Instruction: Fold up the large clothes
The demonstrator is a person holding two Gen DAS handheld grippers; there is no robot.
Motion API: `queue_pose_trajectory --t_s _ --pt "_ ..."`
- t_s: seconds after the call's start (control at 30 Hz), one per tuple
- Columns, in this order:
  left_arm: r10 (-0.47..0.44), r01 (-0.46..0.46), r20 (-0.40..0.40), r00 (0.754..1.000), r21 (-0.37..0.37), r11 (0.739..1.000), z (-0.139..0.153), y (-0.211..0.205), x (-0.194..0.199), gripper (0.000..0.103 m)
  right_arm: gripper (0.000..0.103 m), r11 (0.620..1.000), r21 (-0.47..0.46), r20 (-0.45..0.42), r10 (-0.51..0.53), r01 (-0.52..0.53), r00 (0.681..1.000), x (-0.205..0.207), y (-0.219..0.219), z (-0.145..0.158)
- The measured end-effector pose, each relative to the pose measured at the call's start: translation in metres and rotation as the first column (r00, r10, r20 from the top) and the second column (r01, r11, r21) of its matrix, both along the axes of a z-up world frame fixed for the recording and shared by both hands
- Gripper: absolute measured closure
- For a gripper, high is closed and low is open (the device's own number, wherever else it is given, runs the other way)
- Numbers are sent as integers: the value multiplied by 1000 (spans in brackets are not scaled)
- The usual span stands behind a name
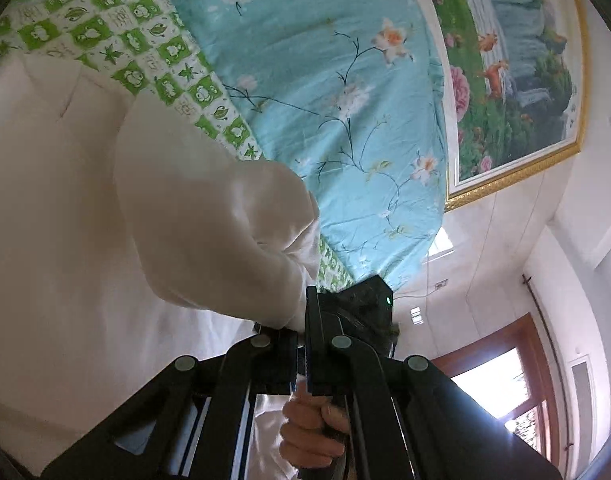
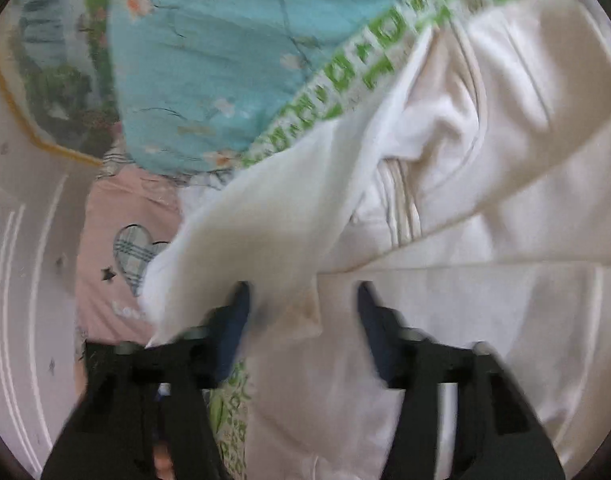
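A large white garment [image 1: 85, 200] lies spread on the bed. My left gripper [image 1: 301, 332] is shut on a bunched sleeve end of the garment [image 1: 225, 232] and holds it raised. Behind its fingers I see the other black gripper [image 1: 365, 300] and the hand that holds it. In the right wrist view the same white garment [image 2: 485, 160] fills the right side, blurred by motion. My right gripper [image 2: 303, 304] is open, its jaws wide apart, with a white sleeve [image 2: 265, 224] lying across between them.
The bed has a green-and-white checked sheet [image 1: 117, 40] and a turquoise floral quilt [image 1: 325, 92]. A pink pillow with a plaid heart [image 2: 121, 248] lies at the left. A framed painting [image 1: 513, 60] hangs on the wall; a wooden-framed window [image 1: 505, 392] is lower right.
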State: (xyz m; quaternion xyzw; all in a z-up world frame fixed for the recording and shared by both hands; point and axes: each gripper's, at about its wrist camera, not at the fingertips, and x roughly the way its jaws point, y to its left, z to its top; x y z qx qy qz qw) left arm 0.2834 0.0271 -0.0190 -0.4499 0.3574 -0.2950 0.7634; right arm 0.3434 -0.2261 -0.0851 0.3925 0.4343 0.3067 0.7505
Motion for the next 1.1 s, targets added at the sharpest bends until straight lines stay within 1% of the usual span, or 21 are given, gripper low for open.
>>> queue_pose_trajectory --t_s 0.03,0.1,0.2,0.3,0.33,0.37,0.4,0.47,0.57,0.63,0.67,0.7,0.8,0.83,0.87,0.9,0.97,1.0,1.03,1.07,1.1 --pt "-7 7 -4 1000 21 1000 -1 -1 -7 103 101 1000 18 -11 0 0 1000 2 4 -2" --pt "-18 18 -3 1000 28 999 -2 -1 -13 103 101 1000 19 6 -22 22 1000 -2 4 5" --pt "-67 66 12 998 60 996 -2 -4 -26 103 101 999 -18 96 -47 48 994 -26 -10 31" --pt "-136 135 -7 991 146 980 -12 -15 -40 100 101 993 -84 167 -64 79 984 -59 -36 49" --pt "-158 162 -37 987 183 970 -21 -19 -47 91 101 990 -110 169 -67 86 983 -66 -42 48" --pt "-172 180 -59 983 198 964 -26 -20 -52 86 101 984 -152 159 -73 97 985 -73 -48 43" --pt "-182 196 -85 980 212 957 -33 -19 -58 79 101 978 -181 147 -77 103 986 -75 -51 38" --pt "-168 195 -131 977 231 953 -42 -9 -72 75 101 974 -200 89 -91 107 992 -81 -63 15" --pt "-112 146 -158 981 222 964 -40 16 -78 67 101 975 -191 34 -108 113 994 -87 -73 -11" --pt "-72 109 -166 984 233 966 -32 30 -70 58 101 977 -179 20 -111 113 994 -89 -75 -18" --pt "-64 103 -171 983 234 967 -30 32 -65 56 101 979 -168 17 -111 112 994 -90 -75 -19" --pt "-69 110 -186 980 222 969 -29 34 -56 51 101 980 -161 19 -111 112 994 -90 -75 -19" --pt "-100 148 -233 967 198 969 -33 27 -37 45 101 985 -136 39 -105 110 994 -92 -75 -12" --pt "-113 169 -256 960 207 964 -35 19 -28 39 101 985 -130 46 -104 110 993 -92 -75 -9" --pt "-115 180 -274 955 226 957 -37 14 -22 37 101 986 -128 55 -102 108 993 -91 -75 -6" --pt "-117 191 -290 950 244 951 -40 8 -19 37 101 987 -122 59 -98 105 993 -91 -75 -4" --pt "-128 213 -306 943 261 942 -48 -3 -12 43 101 988 -114 60 -95 102 994 -90 -75 -3" --pt "-130 213 -295 947 270 939 -51 -6 -12 68 101 989 -111 60 -94 100 994 -90 -75 -3" --pt "-145 224 -285 948 269 937 -55 -8 -9 103 101 989 -106 58 -93 99 994 -90 -75 -4" --pt "-151 226 -276 949 264 938 -56 -10 -7 99 101 990 -102 55 -94 99 994 -89 -76 -5" --pt "-148 213 -249 957 257 943 -53 -12 -5 100 101 990 -102 55 -92 97 994 -88 -75 -5"
